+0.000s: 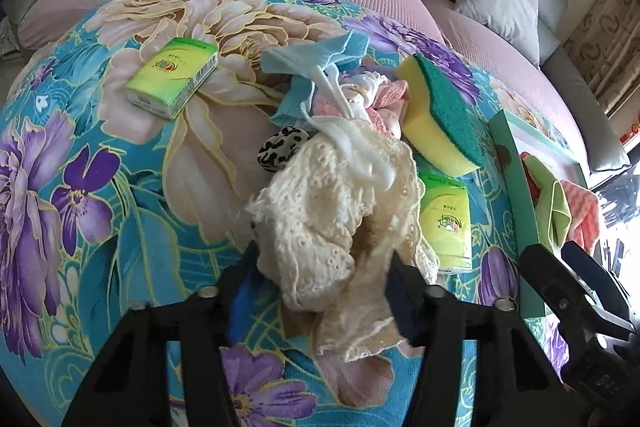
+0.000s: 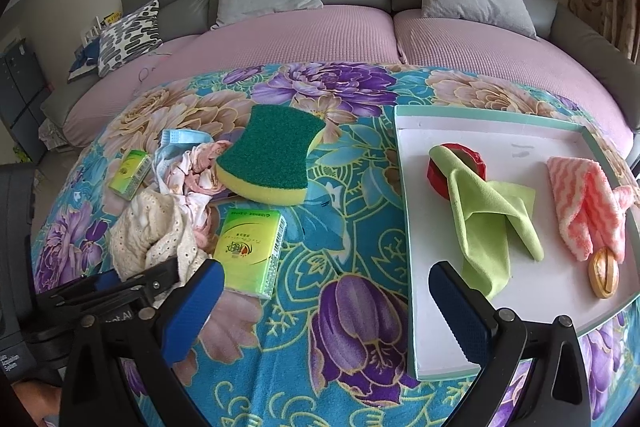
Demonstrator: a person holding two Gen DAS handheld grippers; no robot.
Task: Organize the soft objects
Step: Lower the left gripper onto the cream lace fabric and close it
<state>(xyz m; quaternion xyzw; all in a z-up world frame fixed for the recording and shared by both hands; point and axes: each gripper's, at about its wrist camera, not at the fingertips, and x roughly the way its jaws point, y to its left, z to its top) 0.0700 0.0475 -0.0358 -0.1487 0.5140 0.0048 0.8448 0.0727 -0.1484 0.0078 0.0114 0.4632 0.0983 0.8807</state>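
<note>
On the flowered blanket (image 1: 80,155), seen from the left wrist, the left gripper (image 1: 320,275) has its two black fingers set on either side of a bunched cream lace cloth (image 1: 328,211), and the fabric bulges up between them, so I take it as gripped, though the pads themselves are partly buried in the folds. Behind that cloth lies the rest of the heap: a blue face mask (image 1: 316,55), a pink-and-white garment (image 1: 368,95), a spotted hair tie (image 1: 280,147). A yellow sponge with a green face (image 1: 444,115) leans at the pile's right, one green tissue pack (image 1: 174,81) sits well off to the left, and a second tissue pack (image 1: 444,223) lies just beside the lace.

From the right wrist, the right gripper (image 2: 328,303) hangs with its blue-padded fingers spread wide and nothing between them, over the blanket near the front left corner of the shallow tray (image 2: 408,227). Inside the tray I can see a lime green cloth (image 2: 488,219) draped over a red round thing (image 2: 436,171), a pink striped towel (image 2: 588,203), and a small golden object (image 2: 604,277).

By my reckoning the sorting is under halfway: two cloths are in the tray, while the lace, mask, garment, hair tie, sponge and both packs remain outside it.
</note>
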